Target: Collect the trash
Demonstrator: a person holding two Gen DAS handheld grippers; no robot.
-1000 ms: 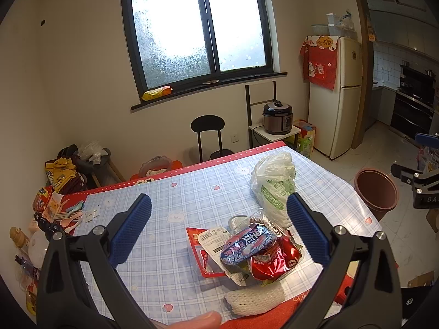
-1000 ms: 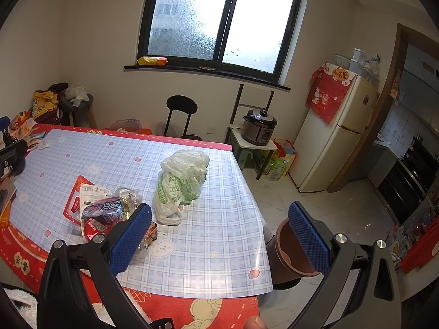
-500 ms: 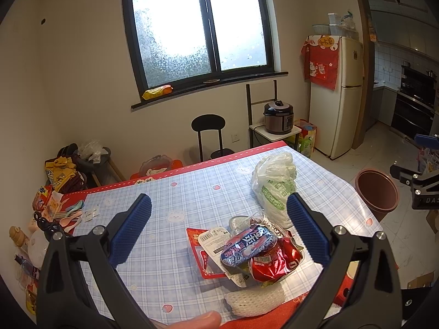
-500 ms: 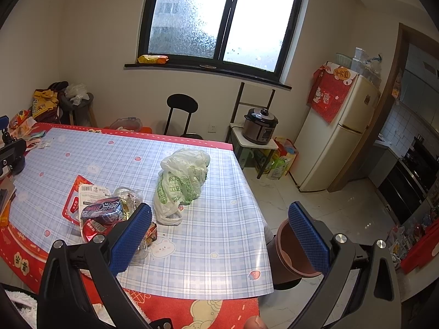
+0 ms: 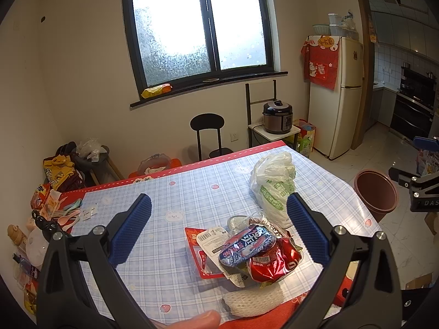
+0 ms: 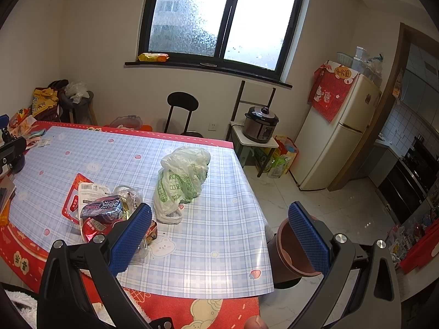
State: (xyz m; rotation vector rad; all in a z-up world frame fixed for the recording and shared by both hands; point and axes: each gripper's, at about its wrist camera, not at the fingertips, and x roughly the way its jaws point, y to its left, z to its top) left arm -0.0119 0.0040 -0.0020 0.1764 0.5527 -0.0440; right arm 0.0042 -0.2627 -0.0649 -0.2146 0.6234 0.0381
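I see the trash pile (image 5: 247,249) at six o'clock on the table (image 5: 175,192): crumpled red and blue wrappers, white foam netting. My left gripper (image 5: 218,226) and right gripper (image 6: 219,233) hover spread wide, empty.

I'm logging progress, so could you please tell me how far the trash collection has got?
Nothing looks done yet. Both the left hand-held gripper and right hand-held gripper are open and empty. The wrapper pile and plastic bag remain on the table; the visible part of the brown bin looks empty.
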